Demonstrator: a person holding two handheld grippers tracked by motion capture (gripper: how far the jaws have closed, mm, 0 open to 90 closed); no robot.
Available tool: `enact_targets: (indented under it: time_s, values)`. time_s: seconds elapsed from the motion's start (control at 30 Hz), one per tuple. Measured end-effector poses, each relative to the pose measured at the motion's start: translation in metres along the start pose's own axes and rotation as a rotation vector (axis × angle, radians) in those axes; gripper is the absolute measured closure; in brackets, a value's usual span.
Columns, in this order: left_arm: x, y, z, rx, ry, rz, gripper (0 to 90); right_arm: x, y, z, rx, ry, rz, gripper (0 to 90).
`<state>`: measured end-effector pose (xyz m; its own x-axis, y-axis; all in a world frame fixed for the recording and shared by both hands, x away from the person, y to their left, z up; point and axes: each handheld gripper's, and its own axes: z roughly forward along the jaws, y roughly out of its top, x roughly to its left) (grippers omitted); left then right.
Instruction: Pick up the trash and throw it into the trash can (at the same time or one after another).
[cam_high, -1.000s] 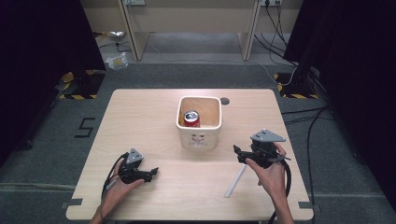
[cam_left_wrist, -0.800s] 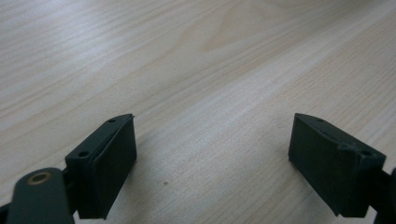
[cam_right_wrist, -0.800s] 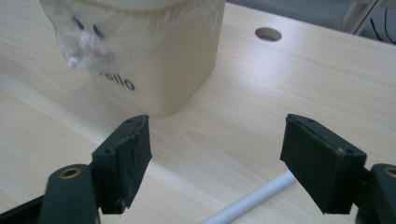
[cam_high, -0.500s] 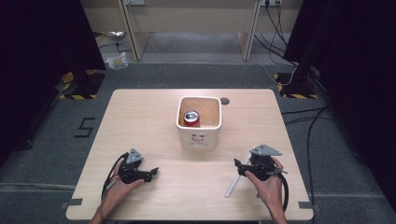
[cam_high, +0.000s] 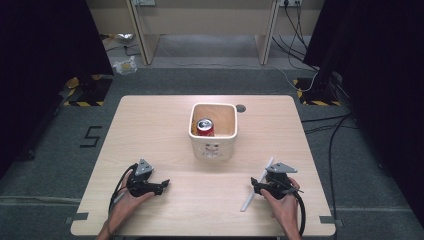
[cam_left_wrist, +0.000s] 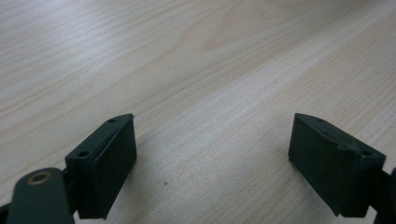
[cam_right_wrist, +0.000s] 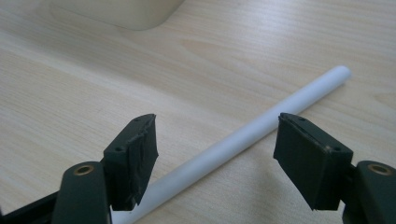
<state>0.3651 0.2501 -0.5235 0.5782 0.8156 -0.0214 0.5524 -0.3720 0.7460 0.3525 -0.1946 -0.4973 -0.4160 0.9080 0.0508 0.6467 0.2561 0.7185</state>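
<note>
The right gripper (cam_right_wrist: 215, 154) hangs low over the table (cam_high: 150, 130), on the near-right side of the white bin (cam_high: 213, 147). Its 2 jaws stand apart and have just been closing, with the white rod (cam_right_wrist: 243, 140) lying between them; neither pad presses on it yet. The left gripper (cam_left_wrist: 212, 163) rests near the table on the bin's near-left side, jaws wide apart over bare wood.

The rod lies flat on the table, near-right of the bin and well apart from it. In the high view the rod (cam_high: 256, 187) has its long axis on a diagonal: its far end points up toward the bin's right side, and its near end points toward the table's front edge. In the right gripper view it crosses the gap at a slant, not square to the jaws.

That slant looks like the main risk. If the jaws close as they stand, 1 pad may meet the rod first and roll or swing it away, since it is round and smooth. A grip off the rod's middle could also let the longer end droop. Pads set too high might pinch the top and squeeze it out.

The bin holds 1 red can (cam_high: 205, 127).
</note>
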Motion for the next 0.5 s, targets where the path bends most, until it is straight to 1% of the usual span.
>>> enact_targets:
  time_s: [0.13,0.23,0.33,0.4,0.43,0.5]
  values:
    - [0.000,0.000,0.000,0.000,0.000,0.000,14.4,-0.003,-0.003,0.003,0.014,0.001,0.013,32.0]
    - [0.000,0.000,0.000,0.000,0.000,0.000,14.4,-0.005,-0.004,0.005,0.019,-0.004,0.014,36.3]
    - [0.000,0.000,0.000,0.001,0.000,0.001,14.4,-0.007,-0.006,0.008,0.029,0.004,0.001,42.1]
    - [0.000,0.000,0.000,0.001,0.000,0.002,14.4,-0.010,-0.006,0.007,0.019,-0.002,0.001,48.6]
    - [0.000,0.000,0.000,0.002,0.001,0.002,14.4,-0.011,-0.007,0.007,0.016,0.002,0.010,50.7]
    - [0.000,0.000,0.000,0.001,0.000,0.002,14.4,-0.015,-0.007,0.007,0.007,-0.001,0.008,54.9]
